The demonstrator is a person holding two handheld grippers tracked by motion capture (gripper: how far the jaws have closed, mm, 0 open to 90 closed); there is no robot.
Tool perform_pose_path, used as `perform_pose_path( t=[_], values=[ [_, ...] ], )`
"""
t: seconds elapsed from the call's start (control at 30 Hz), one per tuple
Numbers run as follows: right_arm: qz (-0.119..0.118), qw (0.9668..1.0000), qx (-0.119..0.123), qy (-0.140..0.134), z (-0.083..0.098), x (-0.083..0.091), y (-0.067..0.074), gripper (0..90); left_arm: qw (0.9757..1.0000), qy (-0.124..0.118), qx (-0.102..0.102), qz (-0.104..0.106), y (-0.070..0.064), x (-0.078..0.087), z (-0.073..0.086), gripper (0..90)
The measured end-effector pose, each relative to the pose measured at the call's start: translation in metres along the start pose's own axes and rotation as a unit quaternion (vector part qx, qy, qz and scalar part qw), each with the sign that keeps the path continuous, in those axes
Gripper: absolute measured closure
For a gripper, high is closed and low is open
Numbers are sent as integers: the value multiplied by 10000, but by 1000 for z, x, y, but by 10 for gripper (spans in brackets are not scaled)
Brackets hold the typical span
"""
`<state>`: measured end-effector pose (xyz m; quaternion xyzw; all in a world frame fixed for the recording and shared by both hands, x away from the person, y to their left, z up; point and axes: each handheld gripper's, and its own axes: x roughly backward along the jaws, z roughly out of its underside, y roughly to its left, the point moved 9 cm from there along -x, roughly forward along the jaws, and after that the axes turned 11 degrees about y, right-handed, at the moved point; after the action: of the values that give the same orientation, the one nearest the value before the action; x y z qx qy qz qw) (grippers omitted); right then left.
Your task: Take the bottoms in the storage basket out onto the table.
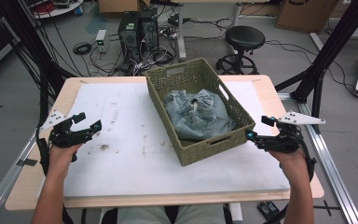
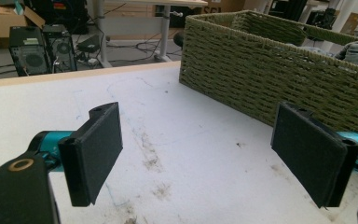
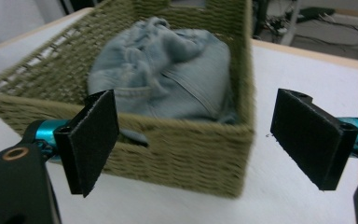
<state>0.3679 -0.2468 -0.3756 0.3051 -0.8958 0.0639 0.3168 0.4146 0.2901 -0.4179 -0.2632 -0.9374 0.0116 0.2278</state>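
- Centrally in the high view, a green woven basket [image 1: 193,151] stands on the white sheet [image 1: 121,140] that covers the desk [image 1: 18,193], turned at a slant to the desk's edges.
- Inside the basket lies a crumpled piece of blue denim clothing [image 1: 198,114], bunched toward the basket's lower right half in that view.
- At the left of the high view, the left hand-held gripper [image 1: 87,121] hovers over the sheet with its jaws spread wide and nothing between them; it is well apart from the basket.
- Its own view has the basket's woven side wall at the upper right and smudged marks on the sheet below.
- At the right of the high view, the right hand-held gripper [image 1: 258,128] sits just beside the basket's near right corner, jaws likewise wide and empty.
- Its own view looks over the basket's near wall onto the denim, slightly blurred.
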Motion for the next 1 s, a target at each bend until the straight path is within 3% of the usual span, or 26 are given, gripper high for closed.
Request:
perform_pose_path(
  t=[0.07, 0.1, 0.27, 0.57, 0.6, 0.63, 0.8, 0.93, 0.97, 1.0],
  values=[
    [-23, 10000, 61, -4, -3, -2, 5, 151, 10000, -4, 5, 23, 0, -1, 0, 165],
    [-46, 9997, 229, 13, -11, -6, 15, 152, 10000, -4, -8, 35, -1, 0, 0, 165],
    [-182, 9991, 377, -20, -28, -17, 32, 152, 9998, -162, 7, 136, -7, 7, -5, 167],
    [-358, 9957, 675, 525, -66, -58, 47, 151, 9996, -164, 5, 215, -9, 8, -5, 168],
    [-410, 9933, 811, 719, -72, -71, 53, 152, 9996, -165, 14, 211, -9, 8, -5, 167],
    [-410, 9933, 811, 719, -72, -71, 53, 152, 9997, -161, 22, 208, -8, 7, -5, 167],
    [-502, 9842, 1231, 1170, -88, -108, 69, 152, 9997, -167, 57, 196, -6, 7, -4, 167],
    [-453, 9814, 1260, 1378, -93, -126, 68, 152, 9996, -176, 66, 215, -7, 7, -4, 167],
    [-277, 9794, 1232, 1578, -93, -137, 61, 152, 9996, -174, 70, 216, -6, 7, -4, 167],
    [-277, 9794, 1232, 1578, -93, -137, 61, 152, 9996, -182, 75, 222, -6, 7, -4, 167]
  ],
)
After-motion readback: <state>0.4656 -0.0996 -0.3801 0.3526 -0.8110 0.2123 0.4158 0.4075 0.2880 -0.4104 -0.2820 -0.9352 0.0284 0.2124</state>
